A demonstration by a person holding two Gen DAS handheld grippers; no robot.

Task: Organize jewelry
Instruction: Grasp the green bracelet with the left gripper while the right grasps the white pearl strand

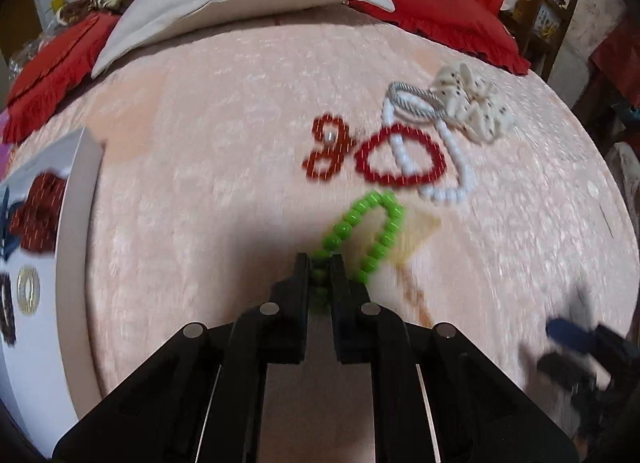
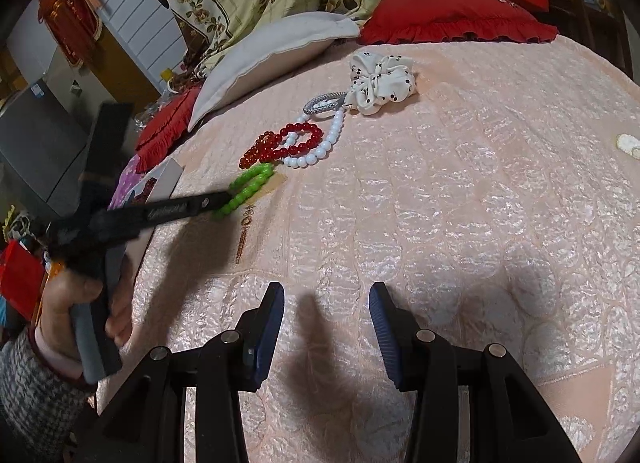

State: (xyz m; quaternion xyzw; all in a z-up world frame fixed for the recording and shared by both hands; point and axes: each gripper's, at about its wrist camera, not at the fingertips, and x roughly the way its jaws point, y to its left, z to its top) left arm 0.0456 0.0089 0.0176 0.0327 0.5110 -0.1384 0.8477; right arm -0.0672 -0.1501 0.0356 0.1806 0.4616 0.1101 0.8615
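Hidden or unclear: the left wrist view is smeared by blur, so single beads on the far strings are hard to count. A white box (image 1: 76, 223) is cut off at the left edge of the pink bedspread (image 2: 440, 203); only part of its contents shows, a dark red item and a pale ring. The person's left hand (image 2: 76, 303) shows only as fingers on a handle, with a grey knit sleeve (image 2: 28, 395) below it, cut by the frame edge.

Pose: the left gripper (image 1: 319, 263) slants down onto the bedspread from its left side. The right gripper (image 2: 326, 303) hangs over the near part of the bedspread, tilted down, touching nothing.

Tool state: the left jaws are pinched nearly together on the near end of the green bead bracelet (image 1: 370, 223), with beads visible in the narrow gap. The right jaws stand partly apart, with bare bedspread between their blue pads (image 2: 270, 327).

Task items, toward the middle of the bedspread:
- green bead bracelet, nearest, its far loop lying on the cloth;
- two red bead bracelets (image 1: 400, 159), just beyond;
- white bead strand (image 2: 320, 147), overlapping one red bracelet;
- grey hair tie (image 2: 322, 103);
- white spotted scrunchie (image 2: 380, 81), farthest, near the red pillow (image 2: 452, 19).
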